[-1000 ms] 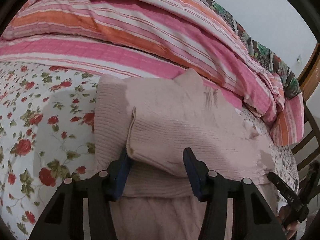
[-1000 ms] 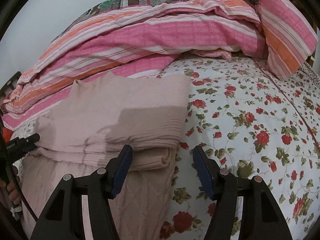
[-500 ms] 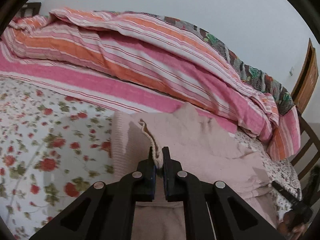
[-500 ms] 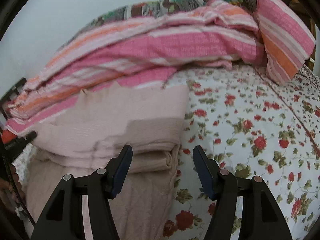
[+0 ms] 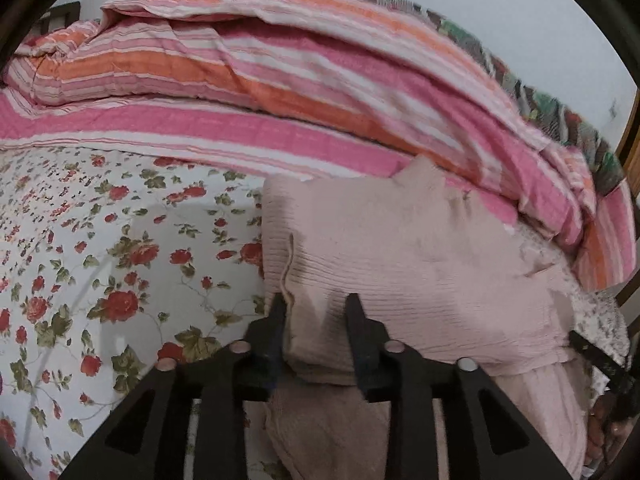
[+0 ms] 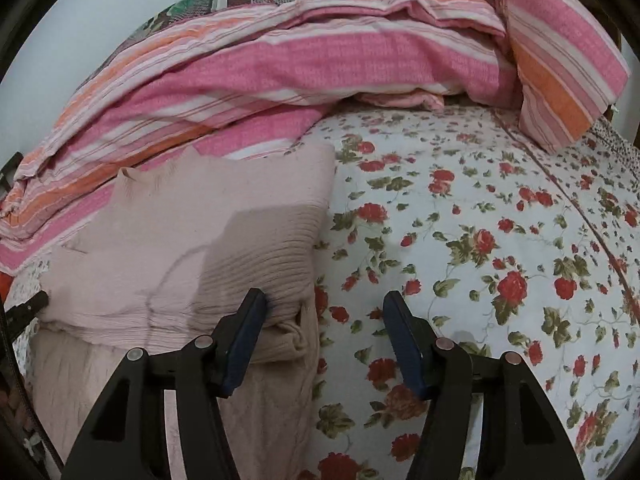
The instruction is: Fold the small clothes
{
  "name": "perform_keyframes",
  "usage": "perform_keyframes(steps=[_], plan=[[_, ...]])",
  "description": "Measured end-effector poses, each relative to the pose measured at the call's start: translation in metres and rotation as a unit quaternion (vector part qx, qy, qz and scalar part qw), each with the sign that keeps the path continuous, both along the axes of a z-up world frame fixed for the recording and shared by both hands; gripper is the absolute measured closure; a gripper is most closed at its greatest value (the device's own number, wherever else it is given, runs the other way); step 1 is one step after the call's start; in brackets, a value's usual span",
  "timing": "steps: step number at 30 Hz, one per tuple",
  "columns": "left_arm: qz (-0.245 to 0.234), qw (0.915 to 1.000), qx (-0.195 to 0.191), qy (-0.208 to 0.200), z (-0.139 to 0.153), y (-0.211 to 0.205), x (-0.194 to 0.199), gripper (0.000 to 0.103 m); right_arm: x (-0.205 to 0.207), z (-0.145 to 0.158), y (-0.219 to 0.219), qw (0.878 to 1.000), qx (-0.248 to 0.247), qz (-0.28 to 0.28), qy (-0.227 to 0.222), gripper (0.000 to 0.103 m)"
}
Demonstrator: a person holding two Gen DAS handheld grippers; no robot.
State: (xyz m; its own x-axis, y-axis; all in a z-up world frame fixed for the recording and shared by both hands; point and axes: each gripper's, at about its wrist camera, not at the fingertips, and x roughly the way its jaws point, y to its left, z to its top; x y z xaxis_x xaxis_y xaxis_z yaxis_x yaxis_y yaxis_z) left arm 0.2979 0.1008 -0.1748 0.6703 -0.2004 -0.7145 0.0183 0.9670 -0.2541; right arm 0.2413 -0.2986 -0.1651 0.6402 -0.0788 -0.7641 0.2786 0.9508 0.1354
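A pale pink ribbed knit garment (image 5: 400, 264) lies folded on the floral bedsheet (image 5: 100, 272); it also shows in the right wrist view (image 6: 208, 260). My left gripper (image 5: 316, 312) is partly open, its fingers straddling the garment's near left folded corner without pinching it. My right gripper (image 6: 324, 312) is open at the garment's near right corner; its left finger (image 6: 248, 316) touches the fold and its right finger is over the sheet. A second pinkish knit layer (image 6: 256, 408) lies under the fold, towards me.
A bunched pink and orange striped quilt (image 5: 320, 92) runs along the far side of the bed. A striped pillow (image 6: 560, 52) lies at the far right. A wooden headboard (image 5: 628, 128) stands at the right edge. The right gripper's tip (image 5: 596, 356) shows in the left view.
My left gripper, shut on the fold's edge and lifted half a second ago, has come down and opened, releasing the cloth. The right gripper stays open and has hardly moved.
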Motion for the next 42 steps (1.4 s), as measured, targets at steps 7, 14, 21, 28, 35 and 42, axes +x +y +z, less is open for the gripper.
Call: perform_keyframes(steps=[7,14,21,28,35,42], plan=[[0.017,0.9996,0.019,0.010,-0.007,-0.001,0.000,0.053,0.000,-0.007,0.010,0.999,-0.035,0.011,-0.002,0.042],[0.021,0.9992,0.035,0.008,-0.006,-0.007,-0.007,0.053,-0.001,-0.013,0.011,0.999,-0.028,0.020,-0.004,0.041],[0.018,0.9994,0.029,0.011,-0.007,-0.008,-0.009,0.053,0.000,-0.008,0.010,0.999,-0.024,0.021,-0.005,0.040],[0.016,0.9992,0.034,0.014,-0.008,-0.008,-0.008,0.046,-0.002,-0.008,0.012,0.999,-0.024,0.020,-0.005,0.039],[0.011,0.9987,0.047,0.017,-0.009,-0.013,-0.007,0.039,-0.011,-0.003,0.022,0.999,-0.038,0.019,-0.004,0.038],[0.010,0.9987,0.046,0.017,-0.009,-0.012,-0.007,0.037,-0.009,-0.005,0.019,0.999,-0.030,0.017,-0.005,0.036]])
